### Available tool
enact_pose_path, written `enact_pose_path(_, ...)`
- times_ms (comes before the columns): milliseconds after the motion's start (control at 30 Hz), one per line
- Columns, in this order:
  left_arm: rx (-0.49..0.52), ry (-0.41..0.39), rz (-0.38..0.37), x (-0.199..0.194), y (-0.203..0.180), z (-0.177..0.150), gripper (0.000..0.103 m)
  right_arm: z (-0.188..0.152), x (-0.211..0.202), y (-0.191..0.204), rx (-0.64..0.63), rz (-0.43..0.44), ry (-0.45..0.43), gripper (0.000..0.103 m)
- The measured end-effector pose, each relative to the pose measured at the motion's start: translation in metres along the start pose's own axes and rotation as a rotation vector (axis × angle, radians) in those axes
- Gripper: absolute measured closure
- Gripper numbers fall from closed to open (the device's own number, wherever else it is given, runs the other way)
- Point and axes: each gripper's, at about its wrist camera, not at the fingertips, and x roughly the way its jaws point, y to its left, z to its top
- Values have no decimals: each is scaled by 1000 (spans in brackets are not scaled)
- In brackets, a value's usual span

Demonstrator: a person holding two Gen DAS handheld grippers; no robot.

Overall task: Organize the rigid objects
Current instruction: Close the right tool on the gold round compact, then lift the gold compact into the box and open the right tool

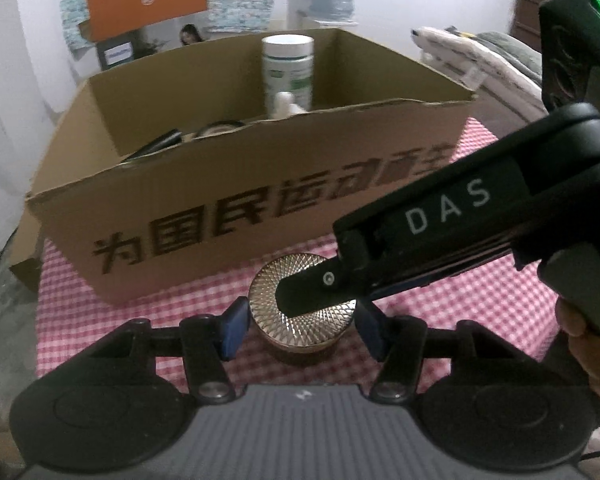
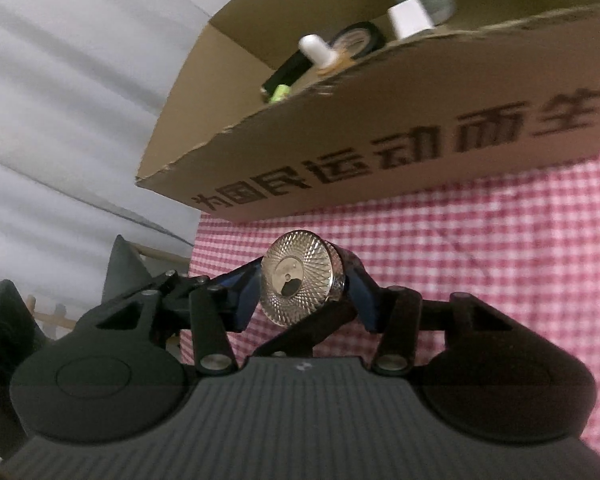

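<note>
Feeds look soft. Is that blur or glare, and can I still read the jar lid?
Left wrist: the white bottle in the cardboard box is smeared, while the jar lid stays sharp with bright glints. Right wrist: box lettering is blurred, fisheye bends its edges, and the lid is readable.

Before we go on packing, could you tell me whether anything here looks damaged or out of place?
The cardboard box has a ragged, uneven near rim, as though torn; nothing else stands out.

jar [image 1: 300, 320] lid partly hidden by right gripper [image 1: 320, 284]; box [image 1: 260, 184] contents mostly hidden behind front wall.
</note>
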Motion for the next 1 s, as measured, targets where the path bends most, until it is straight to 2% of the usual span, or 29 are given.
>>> enact_pose_path(300,28,43,6,11,-9,1,44,-7,-7,-13,23,-5,-9,55)
enact_pose_path(767,20,35,23,16,-9,3,46,-9,-5,-13,13,-1,-17,53)
enact_pose_path(1000,26,11,31,2,-14,-1,46,-13,-11,-6,-14,-2,-23,54)
